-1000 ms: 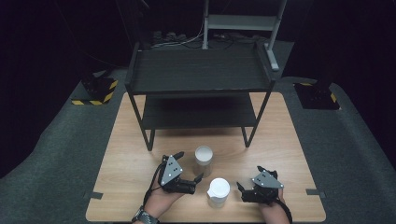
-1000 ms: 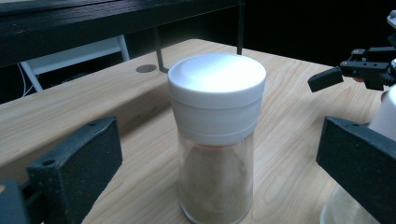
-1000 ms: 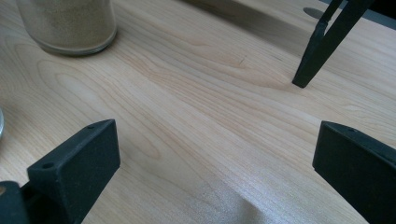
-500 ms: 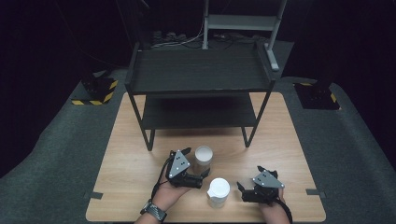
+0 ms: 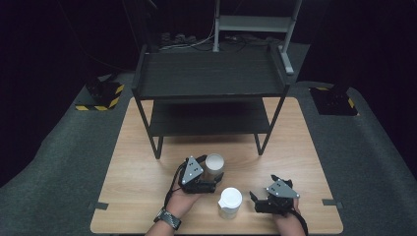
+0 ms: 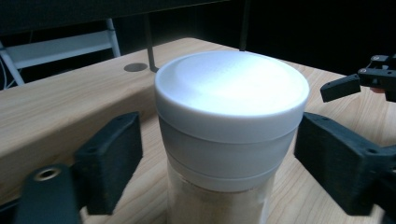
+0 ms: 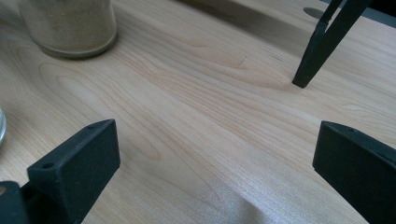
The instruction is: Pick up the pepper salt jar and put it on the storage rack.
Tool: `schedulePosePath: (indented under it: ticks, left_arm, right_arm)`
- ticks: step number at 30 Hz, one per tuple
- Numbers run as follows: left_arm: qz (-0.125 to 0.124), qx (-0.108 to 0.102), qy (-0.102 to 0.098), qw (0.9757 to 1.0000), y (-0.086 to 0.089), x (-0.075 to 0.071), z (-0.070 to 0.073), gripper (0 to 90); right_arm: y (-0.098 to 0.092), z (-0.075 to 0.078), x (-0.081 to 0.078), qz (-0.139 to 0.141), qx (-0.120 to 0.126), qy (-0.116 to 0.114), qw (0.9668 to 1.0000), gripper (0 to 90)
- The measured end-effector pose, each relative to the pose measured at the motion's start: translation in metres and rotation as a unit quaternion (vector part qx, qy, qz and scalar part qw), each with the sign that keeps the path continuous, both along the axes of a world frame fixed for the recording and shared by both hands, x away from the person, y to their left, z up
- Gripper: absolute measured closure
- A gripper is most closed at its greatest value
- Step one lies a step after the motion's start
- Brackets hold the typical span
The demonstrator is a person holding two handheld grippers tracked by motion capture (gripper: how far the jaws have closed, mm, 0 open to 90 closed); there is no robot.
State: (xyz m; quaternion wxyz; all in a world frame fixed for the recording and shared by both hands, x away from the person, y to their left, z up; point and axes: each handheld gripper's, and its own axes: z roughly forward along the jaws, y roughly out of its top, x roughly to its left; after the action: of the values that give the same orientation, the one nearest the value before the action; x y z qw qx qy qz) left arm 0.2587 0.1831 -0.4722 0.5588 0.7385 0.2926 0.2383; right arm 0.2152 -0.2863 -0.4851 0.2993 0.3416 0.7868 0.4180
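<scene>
My left gripper (image 5: 209,178) has its jaws spread around the white-lidded glass jar (image 6: 231,135), not yet pinching; my right gripper (image 5: 260,200) idles beside it, jaws spread.

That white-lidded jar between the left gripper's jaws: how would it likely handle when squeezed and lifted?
The jar looks rigid, so it should not deform. Its smooth round wall may slip or twist between the flat pads. The powder inside probably makes it bottom-heavy, so it is unlikely to tip.

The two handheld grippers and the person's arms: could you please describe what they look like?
Both the left gripper and the right gripper are black, each topped by a grey three-cornered plate. The jaws are blocky matte-black pads with small holes. A black cable trails from the left one. The left wrist wears a dark, patterned watch; a dark band shows at the right wrist.
</scene>
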Motion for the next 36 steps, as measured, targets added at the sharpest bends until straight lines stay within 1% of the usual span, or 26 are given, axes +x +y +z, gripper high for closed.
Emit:
schedulePosePath:
  ticks: [5, 6, 12, 16, 21, 24, 26, 27, 30, 33, 36]
  left_arm:
    - [0.0, -0.007, 0.006, 1.0, 0.002, 0.003, -0.003, 22.9]
    - [-0.002, -0.01, 0.006, 0.9999, 0.002, 0.004, -0.005, 24.6]
    - [-0.01, -0.018, 0.009, 0.9997, 0.004, 0.008, -0.008, 27.9]
    - [-0.016, -0.019, 0.008, 0.9997, 0.004, 0.009, -0.01, 33.2]
    - [-0.015, -0.017, 0.001, 0.9997, 0.003, 0.007, -0.01, 34.3]
    - [-0.015, -0.024, 0.004, 0.9996, 0.006, 0.008, -0.011, 34.4]
    - [-0.011, -0.015, 0.003, 0.9998, 0.007, 0.005, -0.008, 34.4]
    - [-0.011, -0.015, 0.003, 0.9998, 0.007, 0.005, -0.008, 34.4]
    - [-0.01, -0.005, -0.003, 0.9999, 0.008, 0.002, -0.006, 34.5]
    - [-0.007, -0.011, -0.007, 0.9999, 0.012, -0.003, -0.005, 34.5]
    - [-0.003, -0.008, -0.01, 0.9999, 0.015, -0.007, -0.002, 34.5]
  right_arm:
    - [0.0, 0.0, 0.0, 0.0, 0.001, 0.0, 1.0, 0.0]
    - [0.0, 0.0, 0.0, 0.0, 0.001, 0.0, 1.0, 0.0]
    - [-0.001, 0.0, 0.0, 0.0, 0.003, 0.001, 1.0, 0.0]
    - [-0.001, 0.0, 0.0, 0.0, 0.004, 0.001, 1.0, 0.0]
    - [-0.002, 0.0, 0.0, 0.0, 0.005, 0.001, 1.0, 0.0]
    - [-0.002, 0.0, 0.0, 0.0, 0.006, 0.001, 1.0, 0.0]
    - [-0.002, 0.0, 0.0, 0.001, 0.006, 0.0, 1.0, 0.0]
    - [-0.002, 0.0, 0.0, 0.001, 0.006, 0.0, 1.0, 0.0]
    - [-0.002, 0.0, 0.0, 0.003, 0.006, 0.001, 1.0, 0.0]
    - [-0.001, 0.0, 0.0, 0.002, 0.003, 0.0, 1.0, 0.0]
    - [-0.001, 0.0, 0.0, 0.001, 0.001, 0.001, 1.0, 0.0]
